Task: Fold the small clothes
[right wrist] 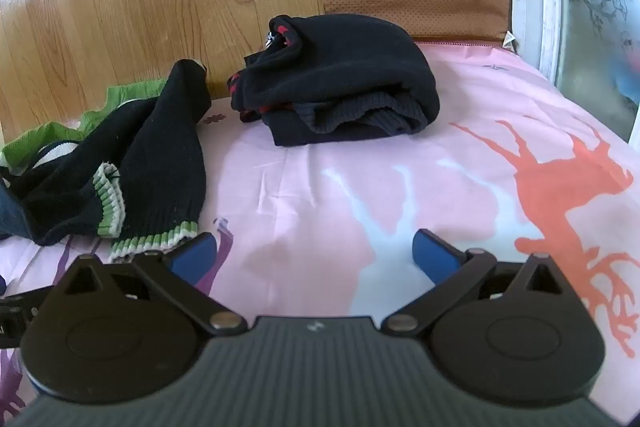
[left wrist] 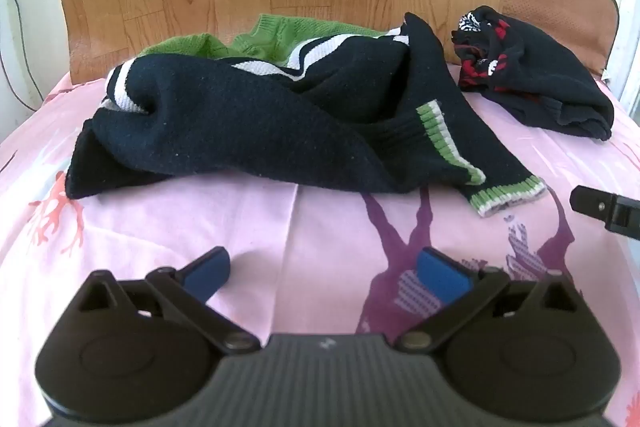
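Both my grippers, left (left wrist: 325,273) and right (right wrist: 314,259), jaws wide, holding nothing. Crumpled sweater (left wrist: 248,115) just beyond left gripper; folded sweater (right wrist: 344,79) right of crumpled sweater, apart.

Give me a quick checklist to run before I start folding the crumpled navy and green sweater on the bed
1. Left gripper open and holding nothing: ok.
2. Right gripper open and holding nothing: ok.
3. Navy and green sweater spread flat for folding: not ok, it lies bunched with a sleeve across it.
4. Striped sleeve cuff within easy view to grab: ok, it lies nearest the right gripper.
5. Folded black and red garment set apart from the sweater: ok, pink sheet shows between them.
6. Bare pink sheet to fold on: ok.
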Demonstrator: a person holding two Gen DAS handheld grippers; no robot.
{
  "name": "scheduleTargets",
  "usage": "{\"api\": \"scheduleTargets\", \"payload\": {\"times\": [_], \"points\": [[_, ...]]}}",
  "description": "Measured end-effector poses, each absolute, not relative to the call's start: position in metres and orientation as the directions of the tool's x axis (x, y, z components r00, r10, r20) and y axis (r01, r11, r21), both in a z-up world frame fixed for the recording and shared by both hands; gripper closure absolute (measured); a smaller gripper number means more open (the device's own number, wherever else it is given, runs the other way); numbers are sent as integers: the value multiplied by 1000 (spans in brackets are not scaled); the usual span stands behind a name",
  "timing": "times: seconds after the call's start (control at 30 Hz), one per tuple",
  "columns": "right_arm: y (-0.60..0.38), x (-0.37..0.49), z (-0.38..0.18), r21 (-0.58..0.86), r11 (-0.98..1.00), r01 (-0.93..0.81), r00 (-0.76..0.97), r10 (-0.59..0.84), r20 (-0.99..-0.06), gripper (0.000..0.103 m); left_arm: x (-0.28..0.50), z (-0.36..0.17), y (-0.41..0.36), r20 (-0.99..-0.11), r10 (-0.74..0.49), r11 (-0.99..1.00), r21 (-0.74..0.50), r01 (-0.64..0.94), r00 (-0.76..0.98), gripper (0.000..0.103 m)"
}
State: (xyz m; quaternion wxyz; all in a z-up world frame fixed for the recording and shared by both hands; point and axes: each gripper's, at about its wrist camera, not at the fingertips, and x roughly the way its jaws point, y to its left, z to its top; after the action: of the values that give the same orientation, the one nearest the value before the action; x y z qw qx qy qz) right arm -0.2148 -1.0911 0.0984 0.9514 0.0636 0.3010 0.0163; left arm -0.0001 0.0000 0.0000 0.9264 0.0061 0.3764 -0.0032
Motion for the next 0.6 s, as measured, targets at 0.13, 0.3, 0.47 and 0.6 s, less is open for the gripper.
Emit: {"api": "scheduleTargets", "payload": {"times": [0.13, 0.3, 0.47, 0.6], "points": [[-1091, -215, 98, 135, 991, 7, 819, 71, -569, 0, -2, -1, 0, -688, -1, 1000, 10, 10, 726, 0], [-1090, -214, 99, 140, 990, 6, 820, 75, -568, 0, -11, 1, -3, -668, -11, 1000, 12, 26, 744, 0], [-1094, -214, 102, 181, 983, 6, 828, 97, -552, 3, -20, 4, 21, -668, -63, 998, -32, 56, 741, 0], [-1081, -220, 104, 156, 985, -77, 842, 149, -518, 38, -21, 17, 62, -656, -97, 991, -133, 13, 749, 0]]}}
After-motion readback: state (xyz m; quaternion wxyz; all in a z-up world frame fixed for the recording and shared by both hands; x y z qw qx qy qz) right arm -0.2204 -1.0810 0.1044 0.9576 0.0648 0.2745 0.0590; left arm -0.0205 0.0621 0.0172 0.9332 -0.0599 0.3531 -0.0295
